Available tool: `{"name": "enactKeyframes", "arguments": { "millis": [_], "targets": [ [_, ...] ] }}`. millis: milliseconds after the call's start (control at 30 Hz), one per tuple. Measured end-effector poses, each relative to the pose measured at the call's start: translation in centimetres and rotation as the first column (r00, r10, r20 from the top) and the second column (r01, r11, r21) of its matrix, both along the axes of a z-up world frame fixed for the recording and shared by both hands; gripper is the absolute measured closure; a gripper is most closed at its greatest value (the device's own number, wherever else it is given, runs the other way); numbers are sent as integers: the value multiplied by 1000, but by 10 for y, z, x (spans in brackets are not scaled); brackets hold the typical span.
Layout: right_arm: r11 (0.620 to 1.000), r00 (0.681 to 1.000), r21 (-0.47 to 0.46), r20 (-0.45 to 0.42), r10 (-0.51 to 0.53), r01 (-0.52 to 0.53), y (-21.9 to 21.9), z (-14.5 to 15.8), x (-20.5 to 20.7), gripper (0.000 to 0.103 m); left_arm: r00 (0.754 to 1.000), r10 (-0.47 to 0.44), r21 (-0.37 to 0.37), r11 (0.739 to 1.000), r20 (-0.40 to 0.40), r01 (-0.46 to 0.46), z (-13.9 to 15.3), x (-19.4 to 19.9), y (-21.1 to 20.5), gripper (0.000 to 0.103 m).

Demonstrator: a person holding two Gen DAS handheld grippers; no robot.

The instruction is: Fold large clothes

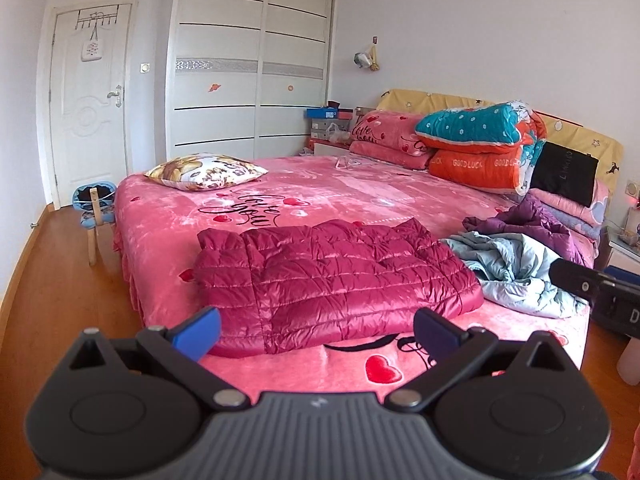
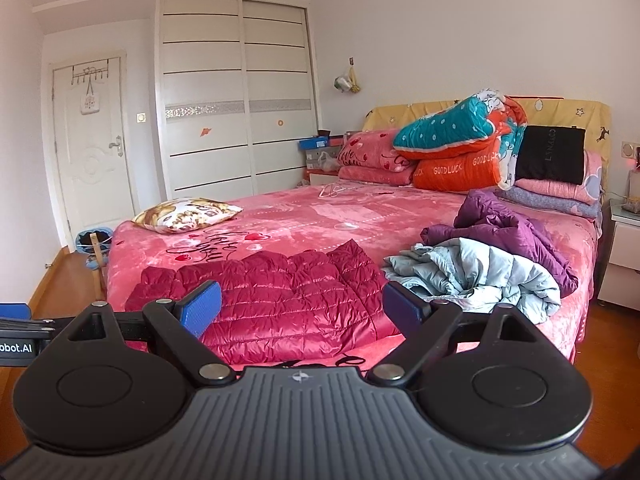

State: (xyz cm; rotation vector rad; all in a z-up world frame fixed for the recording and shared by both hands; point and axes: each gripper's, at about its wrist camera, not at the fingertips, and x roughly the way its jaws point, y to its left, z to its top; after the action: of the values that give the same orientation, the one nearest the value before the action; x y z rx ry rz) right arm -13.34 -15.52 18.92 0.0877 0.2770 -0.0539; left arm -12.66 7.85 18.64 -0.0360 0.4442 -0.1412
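the red jacket [image 1: 332, 280] lies folded flat near the bed's [image 1: 168, 240] front edge — seemingly done. at 3 o'clock, the blue jacket [image 2: 480, 276] and purple jacket [image 2: 516, 228] lie crumpled, unfolded. left gripper [image 1: 316, 332] and right gripper [image 2: 302, 308] — both spread wide, empty.

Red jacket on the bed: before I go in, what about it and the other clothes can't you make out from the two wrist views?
- Red jacket: near hem hidden behind the left gripper in the left wrist view; the right gripper covers its front edge in the right wrist view. Zipper and sleeves not discernible.
- Light blue garment: crumpled, shape unreadable; partly behind the right finger.
- Purple garment: partly buried under the blue one.
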Motion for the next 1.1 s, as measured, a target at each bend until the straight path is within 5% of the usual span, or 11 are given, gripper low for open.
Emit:
{"name": "enactKeyframes", "arguments": {
  "millis": [1100],
  "targets": [
    [1000, 999, 3, -47, -5, 5, 1, -11, 5, 0, 999, 43, 25, 999, 8, -43, -3, 3, -5, 1]
  ]
}}
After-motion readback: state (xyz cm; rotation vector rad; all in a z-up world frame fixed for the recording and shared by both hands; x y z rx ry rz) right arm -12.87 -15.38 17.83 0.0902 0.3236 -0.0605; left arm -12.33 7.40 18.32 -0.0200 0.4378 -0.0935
